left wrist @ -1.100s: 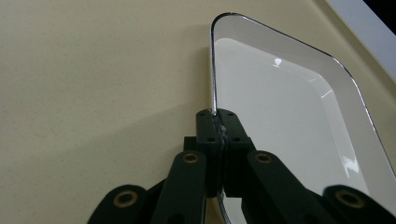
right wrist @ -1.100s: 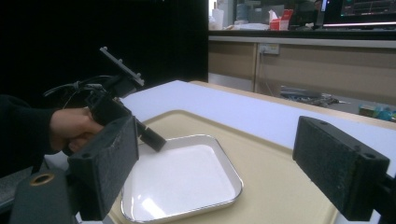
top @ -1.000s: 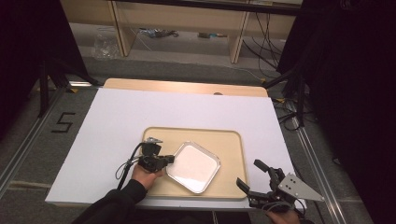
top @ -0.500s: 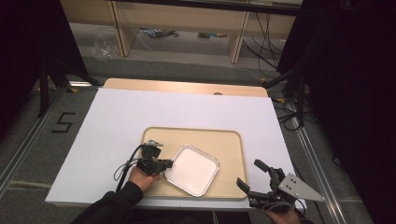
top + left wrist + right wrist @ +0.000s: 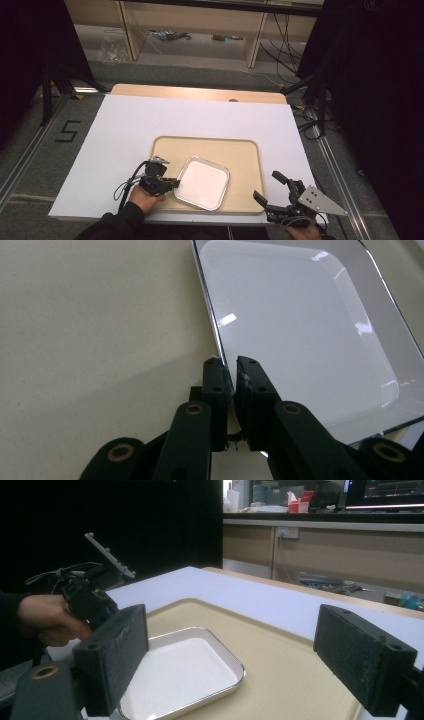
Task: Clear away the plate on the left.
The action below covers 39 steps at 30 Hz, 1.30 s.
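Now: left claw (image 5: 234, 371) clamped on rim of white dish (image 5: 203, 182), near-left edge. Dish sits inside beige tray (image 5: 243, 151) on tabletop (image 5: 125, 125). Right claw (image 5: 272, 190) wide apart, holds nothing, at tray's near-right corner.

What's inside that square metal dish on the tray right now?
The square metal dish shows a bare white bottom, nothing lying in it. The left gripper pinches its rim, fingers hiding a short stretch there. It rests on the beige tray.
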Each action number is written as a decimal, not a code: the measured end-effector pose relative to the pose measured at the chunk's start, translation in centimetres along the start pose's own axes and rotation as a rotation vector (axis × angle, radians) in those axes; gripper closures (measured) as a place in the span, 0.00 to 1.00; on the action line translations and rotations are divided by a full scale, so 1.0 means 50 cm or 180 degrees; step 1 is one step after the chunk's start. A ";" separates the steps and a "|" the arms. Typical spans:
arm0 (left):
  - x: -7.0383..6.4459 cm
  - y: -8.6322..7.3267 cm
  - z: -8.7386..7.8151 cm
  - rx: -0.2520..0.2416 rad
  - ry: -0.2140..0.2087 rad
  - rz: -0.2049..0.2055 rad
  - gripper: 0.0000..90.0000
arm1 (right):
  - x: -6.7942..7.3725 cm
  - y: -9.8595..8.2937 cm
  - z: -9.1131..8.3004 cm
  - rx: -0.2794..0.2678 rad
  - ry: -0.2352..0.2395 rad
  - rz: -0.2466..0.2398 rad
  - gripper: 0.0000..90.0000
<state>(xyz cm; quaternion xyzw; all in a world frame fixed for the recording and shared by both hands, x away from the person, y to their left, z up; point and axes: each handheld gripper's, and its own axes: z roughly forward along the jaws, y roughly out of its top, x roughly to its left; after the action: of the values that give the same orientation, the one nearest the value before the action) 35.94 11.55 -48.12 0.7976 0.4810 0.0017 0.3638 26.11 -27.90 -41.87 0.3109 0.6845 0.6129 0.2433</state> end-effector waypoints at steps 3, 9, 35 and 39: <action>-0.002 -0.005 -0.004 0.0002 0.0014 -0.0021 0.90 | 0.000 0.000 0.000 -0.0004 0.0000 -0.0006 0.17; -0.009 -0.020 -0.017 0.0049 -0.0036 -0.0020 0.88 | 0.000 0.001 -0.002 0.0058 0.0013 0.0001 0.17; -0.036 -0.029 -0.013 0.0113 -0.0240 -0.0040 0.83 | 0.004 0.000 -0.001 0.0083 0.0020 0.0095 0.17; -0.038 -0.031 -0.014 0.0104 -0.0237 -0.0024 0.83 | 0.004 0.000 -0.001 0.0085 0.0019 0.0094 0.17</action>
<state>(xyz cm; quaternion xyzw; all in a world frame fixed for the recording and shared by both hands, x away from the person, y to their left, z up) 33.46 10.91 -47.86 0.8012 0.4701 -0.0372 0.3684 25.92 -27.77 -41.85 0.3223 0.6887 0.6082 0.2280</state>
